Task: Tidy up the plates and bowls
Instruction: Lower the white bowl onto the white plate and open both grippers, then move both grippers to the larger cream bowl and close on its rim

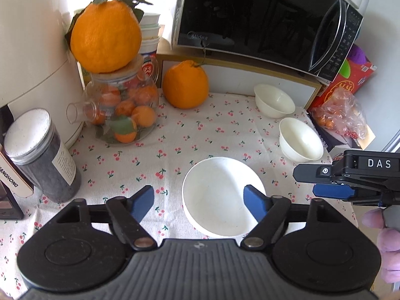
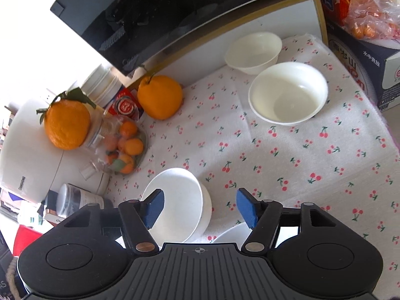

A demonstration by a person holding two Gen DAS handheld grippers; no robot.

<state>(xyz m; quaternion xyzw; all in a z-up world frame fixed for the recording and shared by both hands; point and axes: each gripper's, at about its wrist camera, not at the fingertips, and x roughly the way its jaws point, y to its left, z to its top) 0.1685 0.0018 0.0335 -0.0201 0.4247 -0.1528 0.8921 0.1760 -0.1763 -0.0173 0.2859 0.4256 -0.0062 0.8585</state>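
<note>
Both grippers (image 1: 198, 203) (image 2: 200, 207) apart, empty; near bowl (image 1: 220, 197) set down, two bowls (image 1: 300, 140) at 2 o'clock unstacked; plate (image 2: 230, 233) maybe below.

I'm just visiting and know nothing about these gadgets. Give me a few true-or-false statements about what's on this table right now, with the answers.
1. Three white bowls sit on the cherry-print cloth. True: a near bowl, a middle bowl and a far bowl.
2. The left gripper is clamped on the near bowl. False: its jaws are open, pressing on nothing.
3. An orange rests on top of the glass jar. True.
4. The bowls are stacked in one pile. False: each stands apart.
5. The right gripper holds an orange. False: it is open and empty.
</note>
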